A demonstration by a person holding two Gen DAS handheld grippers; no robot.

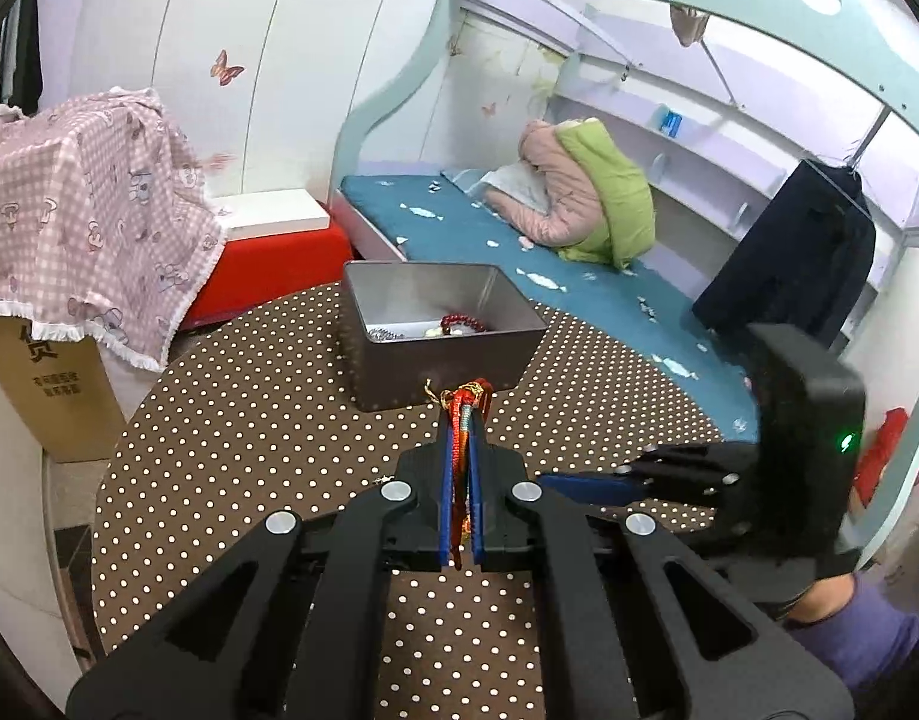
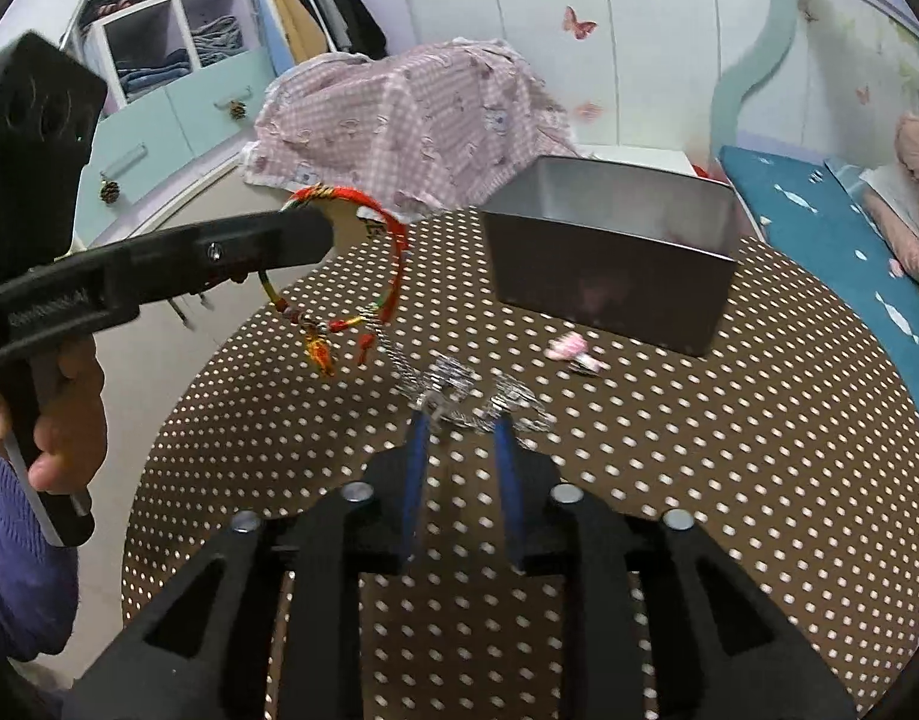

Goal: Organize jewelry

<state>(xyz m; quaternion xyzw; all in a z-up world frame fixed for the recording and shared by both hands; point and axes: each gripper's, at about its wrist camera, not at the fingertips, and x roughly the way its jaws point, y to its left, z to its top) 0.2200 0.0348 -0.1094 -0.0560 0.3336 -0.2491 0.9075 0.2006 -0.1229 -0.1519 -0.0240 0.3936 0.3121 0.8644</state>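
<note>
My left gripper (image 1: pixel 459 414) is shut on a red woven cord bracelet (image 1: pixel 466 405) and holds it above the dotted table, just in front of the metal tin (image 1: pixel 441 339). In the right wrist view the bracelet (image 2: pixel 393 240) hangs from the left gripper (image 2: pixel 306 222) with tassels dangling. The tin (image 2: pixel 615 264) holds a red bead bracelet (image 1: pixel 462 322) and silver beads (image 1: pixel 384 334). My right gripper (image 2: pixel 459 414) is open, its fingertips around a silver chain (image 2: pixel 453 381) lying on the table. A pink hair clip (image 2: pixel 570 351) lies near the tin.
The round brown table (image 2: pixel 729 480) has white dots. A pink checked cloth (image 2: pixel 399 120) covers a box behind it. A bed with a blue sheet (image 1: pixel 519 240) lies to the right. A red and white box (image 1: pixel 273 252) sits behind the tin.
</note>
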